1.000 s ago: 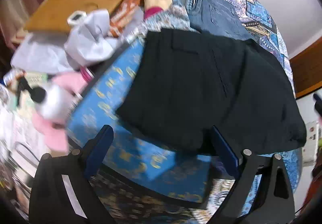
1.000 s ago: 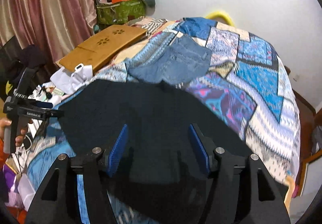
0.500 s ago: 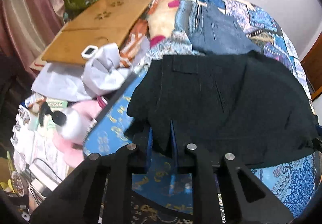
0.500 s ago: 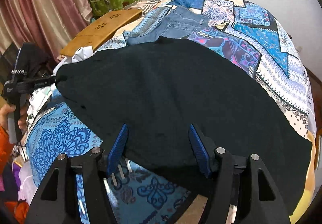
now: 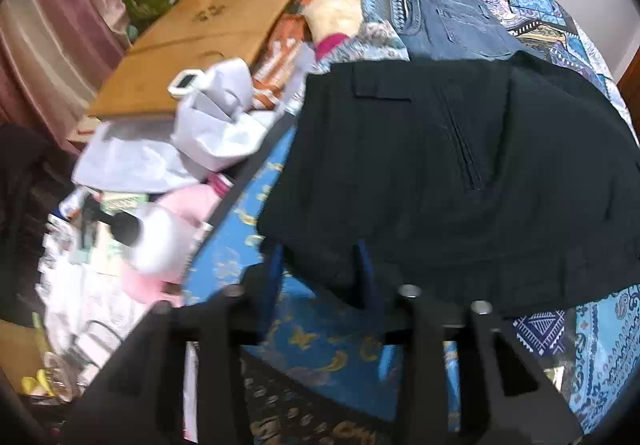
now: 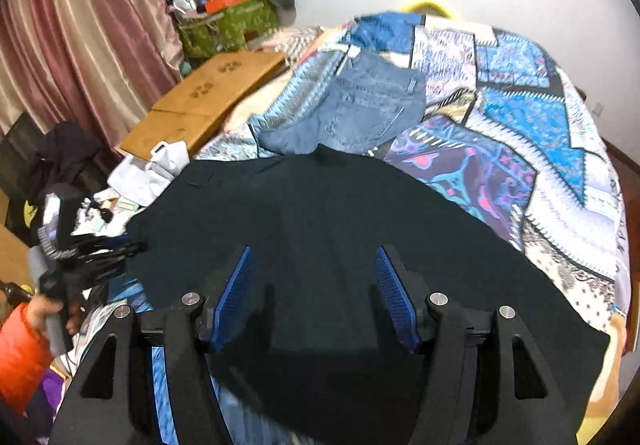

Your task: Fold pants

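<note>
The black pants [image 5: 460, 173] lie folded and flat on the patterned bedspread [image 5: 328, 341], near the bed's left edge; they also fill the middle of the right wrist view [image 6: 340, 245]. My left gripper [image 5: 320, 257] sits at the pants' near left corner with its jaws partly apart and the fabric edge between the blue pads. It also shows at the left of the right wrist view [image 6: 116, 253]. My right gripper [image 6: 314, 285] is open above the pants and holds nothing.
Folded blue jeans [image 6: 360, 105] lie on the bed beyond the black pants. A wooden board [image 5: 200, 41], white bags [image 5: 216, 125], a white bottle [image 5: 156, 241] and clutter sit off the bed's left edge. A curtain [image 6: 80, 25] hangs at left.
My left gripper shut on the pants' near corner half a second ago and has now opened partway. My right gripper lifted back, staying open. The pants lie flatter.
</note>
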